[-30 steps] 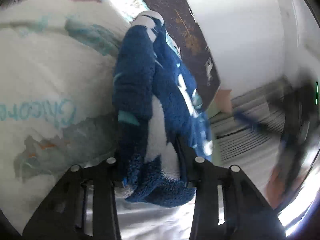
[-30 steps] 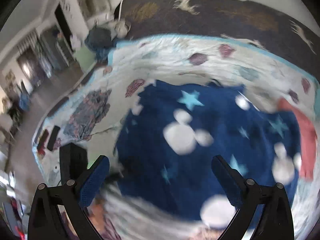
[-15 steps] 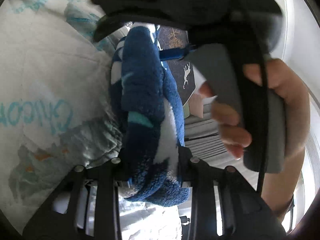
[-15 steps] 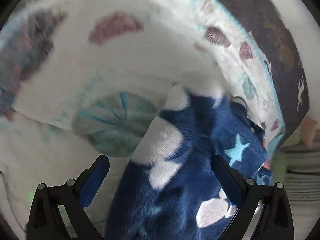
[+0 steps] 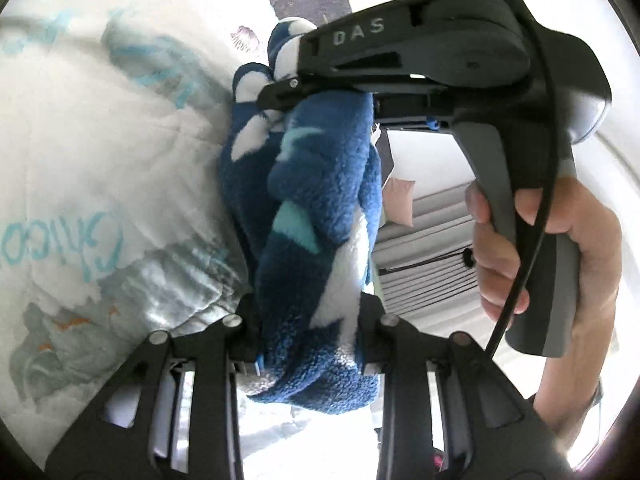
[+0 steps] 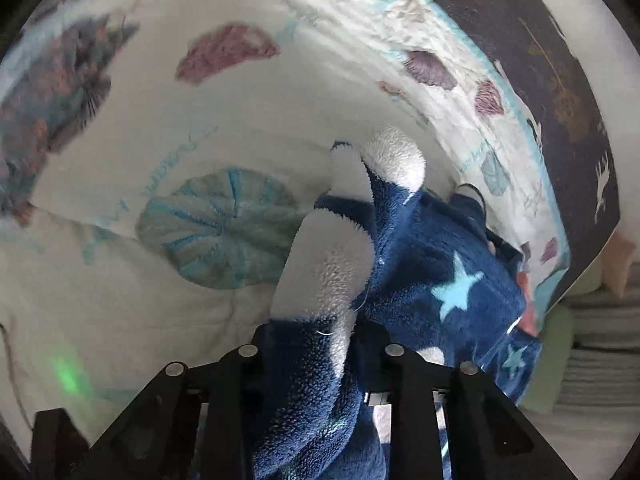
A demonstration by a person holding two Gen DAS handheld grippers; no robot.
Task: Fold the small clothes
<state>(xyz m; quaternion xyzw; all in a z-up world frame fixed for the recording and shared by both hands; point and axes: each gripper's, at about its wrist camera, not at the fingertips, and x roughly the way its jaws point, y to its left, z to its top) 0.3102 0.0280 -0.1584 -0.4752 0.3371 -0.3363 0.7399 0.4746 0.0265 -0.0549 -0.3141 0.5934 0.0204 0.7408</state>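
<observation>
A dark blue fleece garment (image 5: 320, 184) with white blobs and pale blue stars hangs bunched between my two grippers above a white quilt (image 5: 100, 160). My left gripper (image 5: 308, 316) is shut on its lower bundle. In the left wrist view the right gripper's black housing (image 5: 440, 52), held by a hand (image 5: 560, 248), reaches the garment's upper end. In the right wrist view my right gripper (image 6: 316, 344) points down at the quilt (image 6: 200, 140). Its jaws are closing, and the pads press on a blue-and-white fold of the garment (image 6: 420, 260).
The quilt carries shell and sea prints. A dark rug with animal figures (image 6: 540, 40) lies beyond its blue edge. Folded pale towels (image 6: 600, 360) are stacked at the right, with a pink cushion (image 5: 400, 200) nearby.
The right gripper swung down over the garment, and its jaws went from wide open to narrow on a fold. It came into the left wrist view. The left gripper kept its hold.
</observation>
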